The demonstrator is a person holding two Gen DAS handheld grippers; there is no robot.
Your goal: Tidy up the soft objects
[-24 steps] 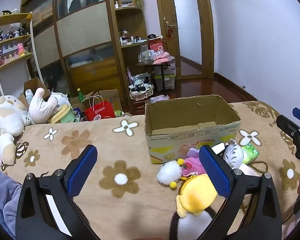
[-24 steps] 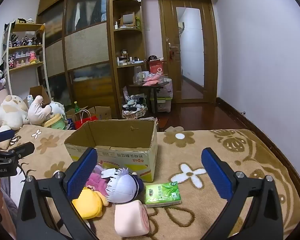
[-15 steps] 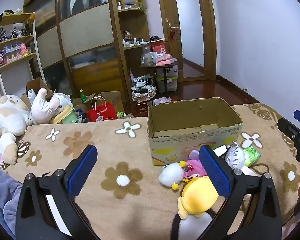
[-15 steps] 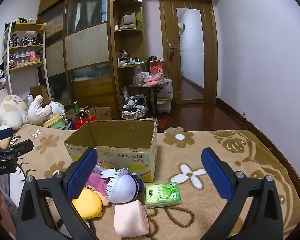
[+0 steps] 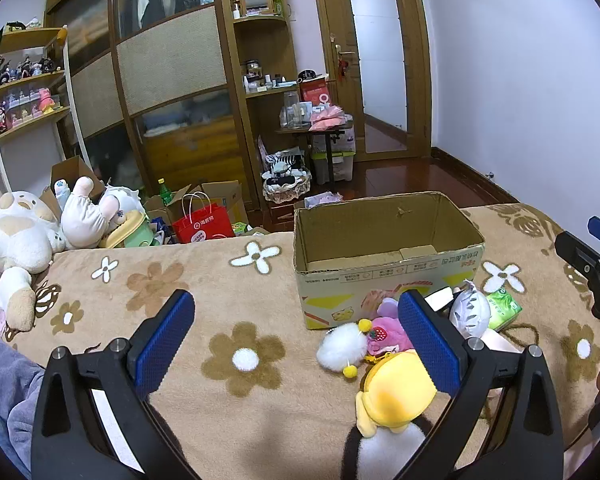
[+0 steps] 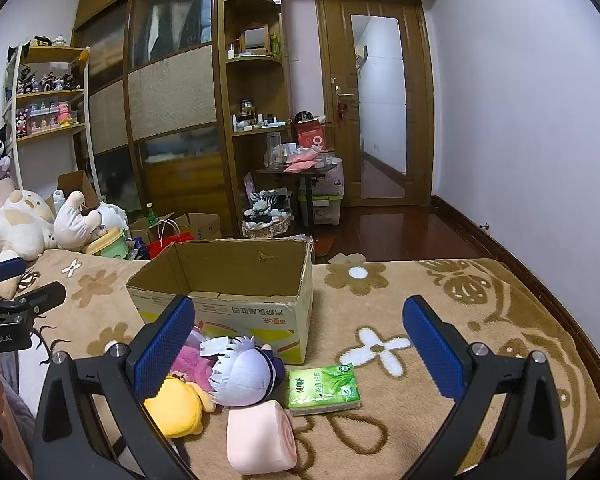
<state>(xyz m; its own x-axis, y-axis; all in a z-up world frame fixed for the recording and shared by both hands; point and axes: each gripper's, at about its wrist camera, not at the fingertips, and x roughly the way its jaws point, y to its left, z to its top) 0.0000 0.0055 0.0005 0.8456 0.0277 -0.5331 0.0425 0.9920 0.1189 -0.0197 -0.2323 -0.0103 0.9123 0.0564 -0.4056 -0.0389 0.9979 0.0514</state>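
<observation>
My left hand-held gripper (image 5: 296, 338) released, jaws wide, nothing between pads, hovering over flower-patterned blanket (image 5: 228, 292). My right hand-held gripper (image 6: 298, 342) likewise released, empty. Cardboard box (image 6: 236, 280) open on blanket, inside looks bare. Soft things lie in cluster just in front of box: yellow plush (image 6: 178, 406), pink plush (image 6: 198, 368), white-haired doll (image 6: 242, 376), pink roll cushion (image 6: 260, 436), green tissue pack (image 6: 324, 386). White pompom (image 5: 340, 348) beside pink plush.
</observation>
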